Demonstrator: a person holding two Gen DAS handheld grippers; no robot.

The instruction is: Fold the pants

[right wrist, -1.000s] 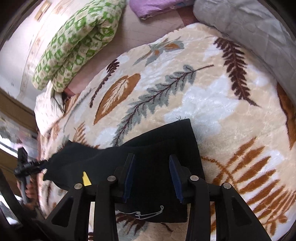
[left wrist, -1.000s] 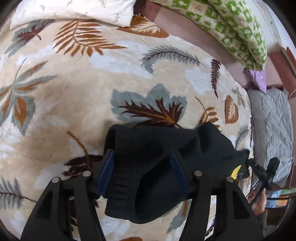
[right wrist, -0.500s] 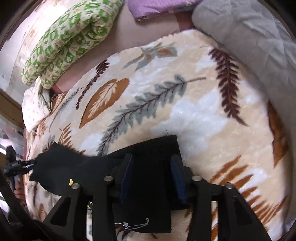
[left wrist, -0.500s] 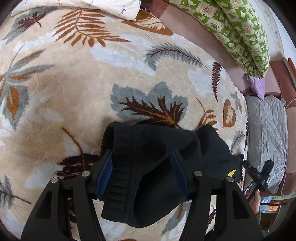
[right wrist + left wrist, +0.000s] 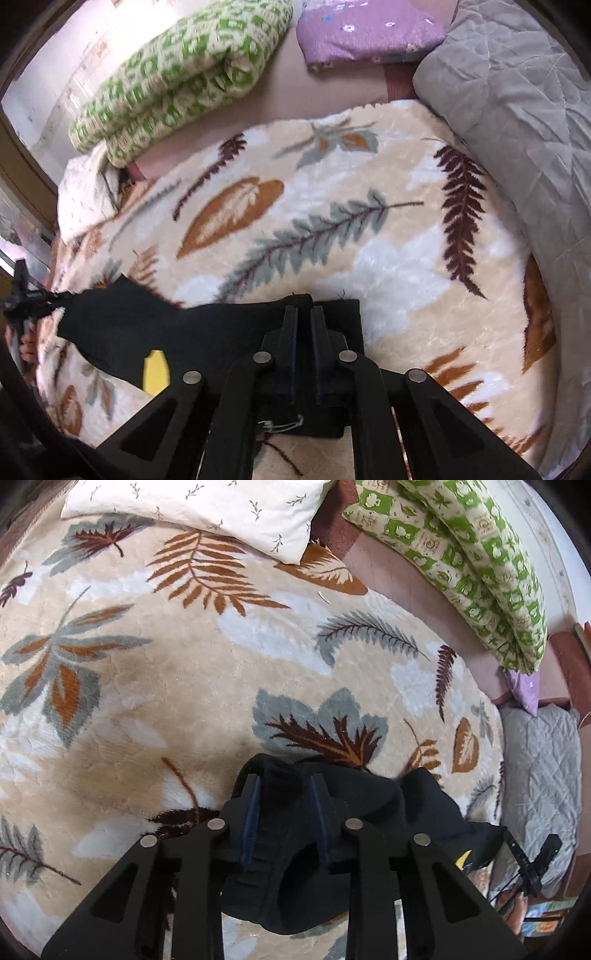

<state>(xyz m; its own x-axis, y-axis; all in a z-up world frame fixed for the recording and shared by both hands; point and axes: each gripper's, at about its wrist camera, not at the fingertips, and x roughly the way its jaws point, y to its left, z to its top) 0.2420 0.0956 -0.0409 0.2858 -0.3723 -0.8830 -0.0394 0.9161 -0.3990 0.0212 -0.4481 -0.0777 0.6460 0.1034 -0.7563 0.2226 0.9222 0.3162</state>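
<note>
Under you spreads the leaf-print blanket point(image 5: 155, 686), open and flat far ahead and to the left of the cloth. Along its far edge lie a white pillow point(image 5: 207, 506) and a rolled green-checked quilt point(image 5: 476, 554); at its right edge a grey quilted cover point(image 5: 517, 110) and a purple cloth point(image 5: 365, 33) close you in.

The black pants point(image 5: 362, 812) lie bunched across the near part of the blanket, strung between your two tools. A yellow patch point(image 5: 157, 373) shows on them nearer the left end.

Your left gripper point(image 5: 284, 779) points steeply down at the ribbed waistband end. Its jaws have just been closing and now pinch a raised hump of that fabric between the blue pads.

Your right gripper point(image 5: 303, 310) tilts down at the other end, where the cloth ends in a squared edge. Its jaws have just been closing and stand all but together, clamped on a thin fold of the pants, with a small white string loop point(image 5: 284, 424) below.
</note>
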